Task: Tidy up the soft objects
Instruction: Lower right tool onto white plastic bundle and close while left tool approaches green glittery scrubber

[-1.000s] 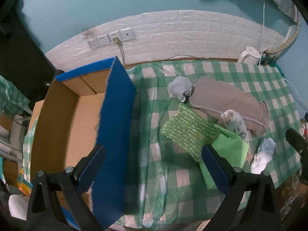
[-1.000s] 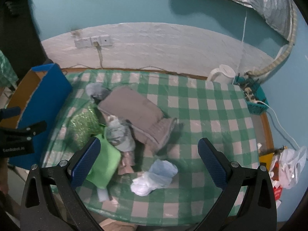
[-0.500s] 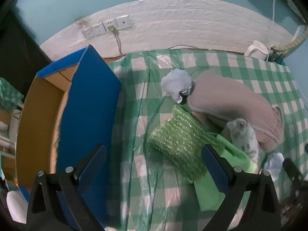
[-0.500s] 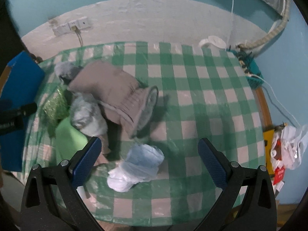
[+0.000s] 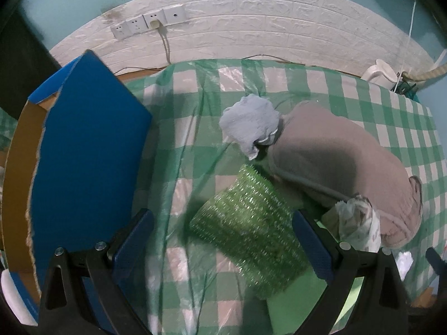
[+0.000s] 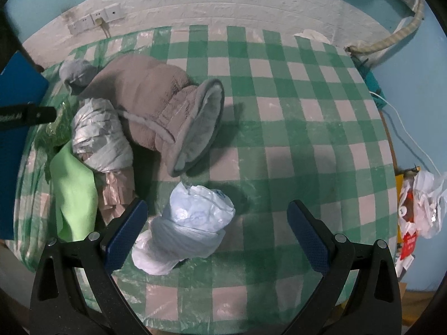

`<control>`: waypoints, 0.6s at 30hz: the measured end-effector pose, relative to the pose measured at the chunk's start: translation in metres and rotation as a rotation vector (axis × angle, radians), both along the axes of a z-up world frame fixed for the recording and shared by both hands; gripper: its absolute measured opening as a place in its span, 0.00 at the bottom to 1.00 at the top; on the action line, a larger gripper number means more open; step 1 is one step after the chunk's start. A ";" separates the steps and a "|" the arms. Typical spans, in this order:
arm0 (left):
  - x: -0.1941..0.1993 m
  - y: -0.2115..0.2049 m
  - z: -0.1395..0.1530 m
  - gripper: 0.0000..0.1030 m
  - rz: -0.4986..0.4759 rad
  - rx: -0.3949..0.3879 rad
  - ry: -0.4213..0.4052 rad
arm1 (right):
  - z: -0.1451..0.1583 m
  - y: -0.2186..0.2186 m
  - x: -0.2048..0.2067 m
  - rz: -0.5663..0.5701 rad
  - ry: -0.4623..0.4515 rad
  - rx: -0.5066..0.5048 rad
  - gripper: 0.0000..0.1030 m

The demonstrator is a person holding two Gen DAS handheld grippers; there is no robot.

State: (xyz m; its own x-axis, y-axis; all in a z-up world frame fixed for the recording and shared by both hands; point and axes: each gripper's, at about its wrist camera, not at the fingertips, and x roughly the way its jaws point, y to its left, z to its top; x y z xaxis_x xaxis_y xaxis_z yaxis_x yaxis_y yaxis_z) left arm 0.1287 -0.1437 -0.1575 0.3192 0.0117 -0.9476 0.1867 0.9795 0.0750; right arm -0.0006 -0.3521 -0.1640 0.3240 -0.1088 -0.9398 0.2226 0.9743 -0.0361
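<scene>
Soft objects sit heaped on the green-checked tablecloth, and both tools are lined up over them with nothing in their grip yet! Left gripper has its blue pads spread wide, framing the glittery green scrubbing cloth, which lies flat between the fingers' line of sight, one corner resting on a plain lime-green cloth; that looks like the next pick, though no contact shows. Over on the other side, right gripper is just as wide open, hovering above a crumpled pale-blue plastic bag that sits nearer its left pad than its right, so a small shift would centre it. Moving outward: a rolled grey-white printed bag leans on the lime cloth, with a pinkish crumpled wrapper poking out below it. Behind them sprawls the big taupe fleece blanket, its rolled end gaping toward the right camera, and a light-blue rag is tucked against its far corner. At the table's left edge stands the blue cardboard box, top open, brown inside showing, likely the bin these items are bound for, placed just beside the pile to keep the carry short. Far back, a white kettle and wall sockets.
</scene>
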 end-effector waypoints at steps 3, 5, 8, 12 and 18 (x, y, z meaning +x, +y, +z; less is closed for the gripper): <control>0.005 -0.006 -0.005 0.97 0.001 -0.004 0.009 | -0.004 0.001 0.001 0.006 0.009 0.003 0.97; 0.006 -0.007 -0.011 0.97 -0.005 0.009 0.020 | -0.007 0.002 0.002 0.012 0.015 0.007 0.97; 0.008 -0.007 -0.020 0.95 -0.021 0.032 0.039 | -0.011 0.002 0.003 0.021 0.026 0.019 0.93; 0.007 0.004 -0.030 0.68 -0.021 0.034 0.068 | -0.014 0.005 0.007 0.039 0.035 0.038 0.89; -0.001 0.019 -0.029 0.67 -0.041 0.034 0.077 | -0.015 0.013 0.011 0.051 0.049 0.028 0.89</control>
State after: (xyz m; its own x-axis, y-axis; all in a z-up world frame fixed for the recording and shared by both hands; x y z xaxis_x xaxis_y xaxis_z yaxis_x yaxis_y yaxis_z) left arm 0.1273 -0.1245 -0.1868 0.2465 0.0328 -0.9686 0.2332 0.9681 0.0921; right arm 0.0103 -0.3395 -0.1788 0.2823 -0.0668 -0.9570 0.1717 0.9850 -0.0181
